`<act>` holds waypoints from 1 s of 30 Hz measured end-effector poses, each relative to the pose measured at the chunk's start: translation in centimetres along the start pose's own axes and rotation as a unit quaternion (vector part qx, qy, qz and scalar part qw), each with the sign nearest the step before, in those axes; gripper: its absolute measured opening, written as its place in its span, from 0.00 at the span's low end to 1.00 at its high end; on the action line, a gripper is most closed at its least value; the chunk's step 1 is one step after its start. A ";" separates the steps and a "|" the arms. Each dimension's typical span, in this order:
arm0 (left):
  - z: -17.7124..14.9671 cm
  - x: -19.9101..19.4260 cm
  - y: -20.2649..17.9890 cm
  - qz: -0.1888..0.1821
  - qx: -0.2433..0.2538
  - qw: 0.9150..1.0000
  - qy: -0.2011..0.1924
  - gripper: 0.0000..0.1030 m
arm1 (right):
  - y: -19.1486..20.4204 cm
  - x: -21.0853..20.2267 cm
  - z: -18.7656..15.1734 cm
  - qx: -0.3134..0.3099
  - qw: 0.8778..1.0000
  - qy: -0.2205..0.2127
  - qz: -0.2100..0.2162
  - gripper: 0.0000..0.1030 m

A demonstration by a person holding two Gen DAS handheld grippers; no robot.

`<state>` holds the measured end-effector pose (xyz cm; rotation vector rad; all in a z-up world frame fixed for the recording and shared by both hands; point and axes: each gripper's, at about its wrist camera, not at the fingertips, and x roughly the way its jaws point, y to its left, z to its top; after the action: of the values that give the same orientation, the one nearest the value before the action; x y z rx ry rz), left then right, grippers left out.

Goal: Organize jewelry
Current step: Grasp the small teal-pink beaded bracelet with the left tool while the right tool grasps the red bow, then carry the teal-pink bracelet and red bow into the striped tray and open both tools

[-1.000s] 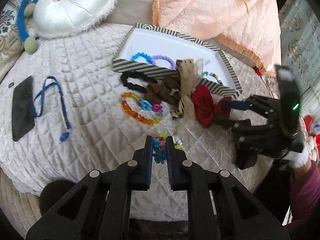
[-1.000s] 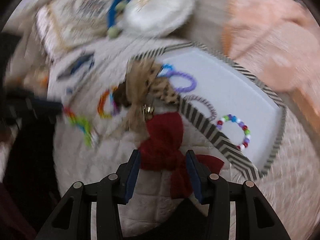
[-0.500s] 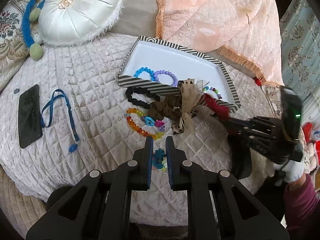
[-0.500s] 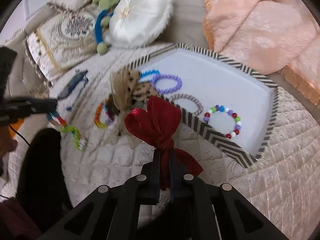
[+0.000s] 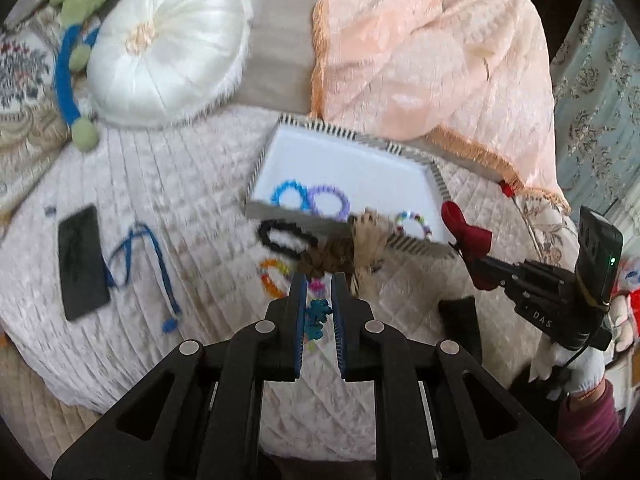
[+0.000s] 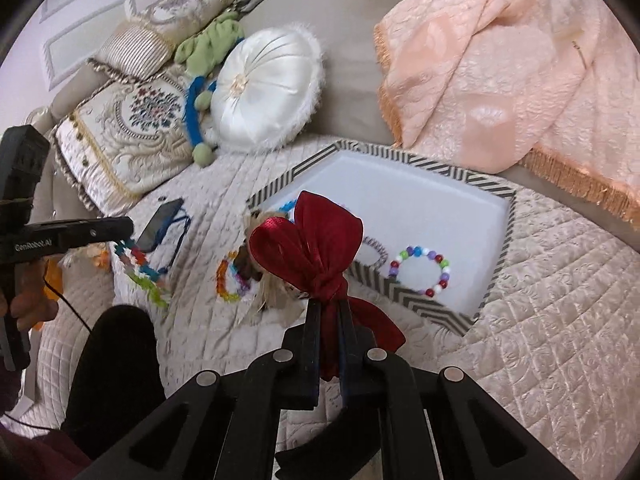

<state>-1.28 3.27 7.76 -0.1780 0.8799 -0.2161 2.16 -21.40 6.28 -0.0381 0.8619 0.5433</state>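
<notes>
On the quilted bed cover [image 5: 192, 184] sits a shallow white tray with a black-and-white striped rim [image 6: 500, 236], and it holds four bracelets: a blue beaded one [image 5: 289, 197] and a purple beaded one [image 5: 330, 204] side by side near its front left wall, a multicoloured bead bracelet [image 6: 420, 270] near the front right, and a thin speckled bracelet [image 6: 374, 250] partly hidden behind the bow. Just outside the tray's front wall lie a black scrunchie [image 5: 286, 238], a brown and tan leopard-print bow [image 5: 352, 248] leaning over the rim, and an orange beaded bracelet [image 5: 274, 278] on the quilt. The right tongs [image 6: 329, 312] are clamped on the knot of a red satin bow [image 6: 316, 248], held up in the air in front of the tray's near wall, its loops upward and tails trailing back between the fingers. The left tongs [image 5: 319, 300] are pinched nearly together on a colourful bead bracelet with teal pieces [image 5: 318, 316]; from the right wrist view that bracelet [image 6: 140, 268] dangles below the tips, clear of the quilt. Off to the left on the quilt lie a black phone [image 5: 82, 262] with a blue lanyard [image 5: 148, 264] beside it. Behind are a round white satin cushion [image 5: 164, 52] and a peach fringed blanket [image 5: 432, 60].
</notes>
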 end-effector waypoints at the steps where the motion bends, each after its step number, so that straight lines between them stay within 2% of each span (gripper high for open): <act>1: 0.4 -0.2 0.0 -0.001 0.001 1.000 -0.006 0.09 | -0.1 -0.1 0.1 0.003 1.000 -0.002 -0.001 0.06; 4: 2.1 -0.5 0.1 0.006 0.006 1.000 -0.021 0.09 | -0.5 -0.3 0.7 0.012 1.000 -0.009 -0.010 0.06; 10: 5.2 0.8 0.5 0.016 0.006 1.000 -0.026 0.09 | -1.7 0.0 1.8 0.029 0.999 -0.014 -0.020 0.06; 13: 5.1 1.4 0.4 0.022 0.012 0.999 -0.022 0.09 | -2.1 0.0 1.9 0.037 0.999 -0.015 -0.019 0.06; 16: 3.6 2.6 1.0 0.013 0.000 1.000 0.008 0.11 | -2.1 0.0 1.7 0.035 0.999 -0.012 -0.018 0.06; 17: 2.6 3.4 1.5 0.018 -0.005 1.000 0.024 0.14 | -2.0 0.1 1.6 0.034 0.999 -0.009 -0.019 0.06; 19: 0.9 5.0 2.2 0.029 -0.009 0.998 0.057 0.44 | -2.0 0.3 1.4 0.034 0.999 -0.005 -0.017 0.06; 20: 0.1 5.8 2.4 0.032 -0.011 0.997 0.071 0.49 | -1.9 0.5 1.2 0.036 0.999 -0.003 -0.015 0.06; 23: -2.3 8.8 3.2 0.060 -0.011 0.992 0.108 0.49 | -1.9 0.8 0.9 0.039 0.999 0.001 -0.009 0.06; 27: -4.2 12.0 3.7 0.060 -0.023 0.988 0.142 0.49 | -1.4 1.0 0.8 0.037 0.999 0.004 -0.006 0.06; 29: -4.4 12.2 3.4 0.065 -0.013 0.989 0.133 0.39 | -1.3 0.9 0.8 0.035 0.999 0.004 -0.006 0.06; 30: -4.4 12.1 3.3 0.069 -0.011 0.990 0.126 0.24 | -1.3 0.8 0.8 0.034 0.999 0.004 -0.008 0.06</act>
<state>3.13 3.03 -4.74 -0.1119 1.1414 -0.1003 3.77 -22.01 5.95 0.0157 0.8866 0.4996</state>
